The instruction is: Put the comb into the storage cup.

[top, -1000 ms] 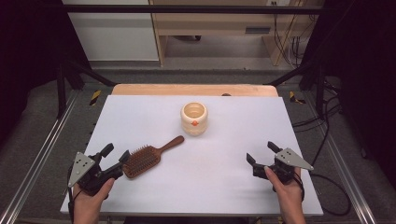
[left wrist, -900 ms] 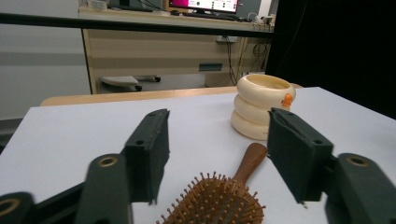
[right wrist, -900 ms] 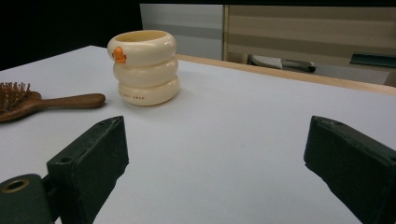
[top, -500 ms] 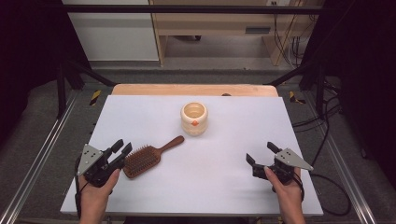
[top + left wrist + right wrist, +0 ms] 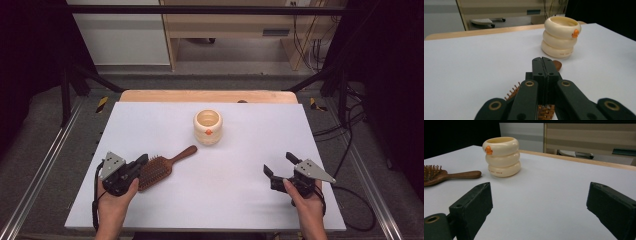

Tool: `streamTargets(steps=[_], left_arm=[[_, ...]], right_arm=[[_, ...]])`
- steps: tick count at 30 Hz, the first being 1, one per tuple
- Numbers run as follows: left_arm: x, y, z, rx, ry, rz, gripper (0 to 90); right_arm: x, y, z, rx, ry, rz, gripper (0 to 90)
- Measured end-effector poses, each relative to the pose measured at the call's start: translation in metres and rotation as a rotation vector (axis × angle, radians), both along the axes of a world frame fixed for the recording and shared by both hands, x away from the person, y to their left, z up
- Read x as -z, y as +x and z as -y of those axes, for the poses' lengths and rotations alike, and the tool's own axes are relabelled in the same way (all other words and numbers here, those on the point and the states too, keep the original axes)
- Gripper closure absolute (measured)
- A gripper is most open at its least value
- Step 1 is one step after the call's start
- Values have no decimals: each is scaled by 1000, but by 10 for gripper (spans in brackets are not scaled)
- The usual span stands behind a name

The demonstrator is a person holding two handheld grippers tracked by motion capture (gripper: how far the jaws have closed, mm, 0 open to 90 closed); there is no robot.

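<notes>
Where the white rectangular counter [image 5: 240, 200] carries the objects, a cream-coloured ribbed ceramic cup with a small orange mark [image 5: 207, 126] stands upright at its centre, toward the far half. A brown wooden paddle hairbrush [image 5: 162, 166] lies flat to the near left of the cup, bristles up, its handle pointing toward the cup and stopping short of it.

The left gripper [image 5: 141, 162], held in the person's left hand [image 5: 116, 195] at the near left, sits at the brush head. In the left gripper view its jaws are pressed together with no gap, directly above the bristles [image 5: 544, 112]; nothing is seen between them. The handle tip shows just beyond the jaw ends.

The right gripper [image 5: 280, 165], held in the right hand [image 5: 305, 197] at the near right, is well apart from both objects. Its jaws stand wide and empty over bare counter, as the right gripper view confirms, with the cup and brush farther off to the left.
</notes>
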State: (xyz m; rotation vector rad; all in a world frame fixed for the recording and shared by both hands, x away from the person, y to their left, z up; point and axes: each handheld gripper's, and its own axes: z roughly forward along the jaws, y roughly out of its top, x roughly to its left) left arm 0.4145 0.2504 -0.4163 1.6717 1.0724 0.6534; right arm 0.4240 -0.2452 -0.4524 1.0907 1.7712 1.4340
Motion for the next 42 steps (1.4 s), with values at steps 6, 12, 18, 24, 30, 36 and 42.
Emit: streamTargets(steps=[6,12,18,24,30,36,42], left_arm=[[11,-9,-8,26,8,-37,900],[21,-20,-22,39,9,-84,900],[31,-28,-25,57,15,-139,900],[41,-34,-19,100,73,-194,900],[51,-33,-14,121,108,-247,900],[57,-29,-15,122,126,-292,900],[61,-26,-15,110,139,-318,900]], right_arm=[[0,0,0,-2,-1,-1,70],[0,0,-1,0,-5,-3,70],[0,0,-1,-4,-7,-4,70],[0,0,-2,-6,-14,-1,70],[0,0,-2,-6,-12,0,71],[-1,0,-2,-9,-16,0,71],[-1,0,-2,-11,-16,2,71]])
